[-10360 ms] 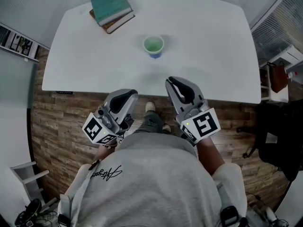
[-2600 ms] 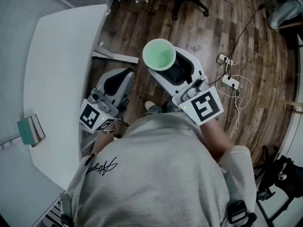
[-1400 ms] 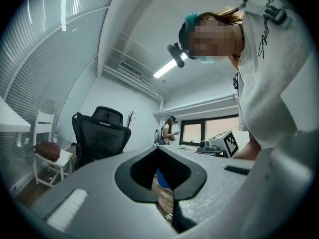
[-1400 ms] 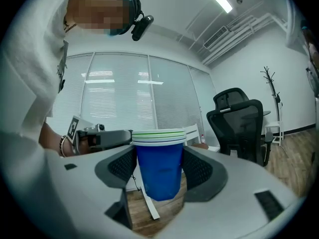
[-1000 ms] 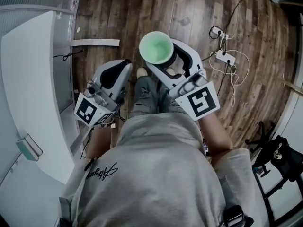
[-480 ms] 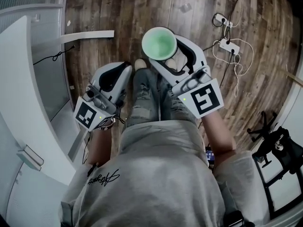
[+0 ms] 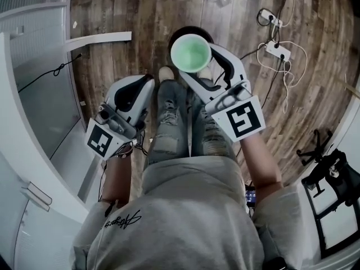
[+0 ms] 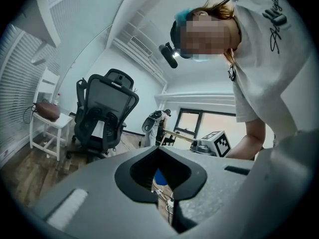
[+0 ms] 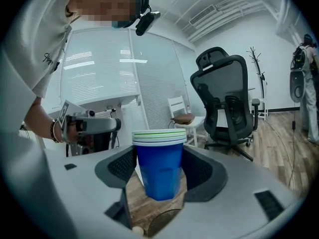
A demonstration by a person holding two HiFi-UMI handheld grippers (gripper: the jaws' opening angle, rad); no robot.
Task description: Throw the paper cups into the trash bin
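One wood-plank floor (image 7: 140,16) filled the head view beneath two grey plastic tools. The left tool (image 7: 130,91) had its jaws closed together on nothing. The right tool (image 7: 203,61) clamped one nested stack of paper cups (image 7: 191,52), at least three rims counted. The cups were smooth, tapered, blue outside and pale green inside, held upright above the floor, with one dark round rim (image 7: 188,31) just behind them.
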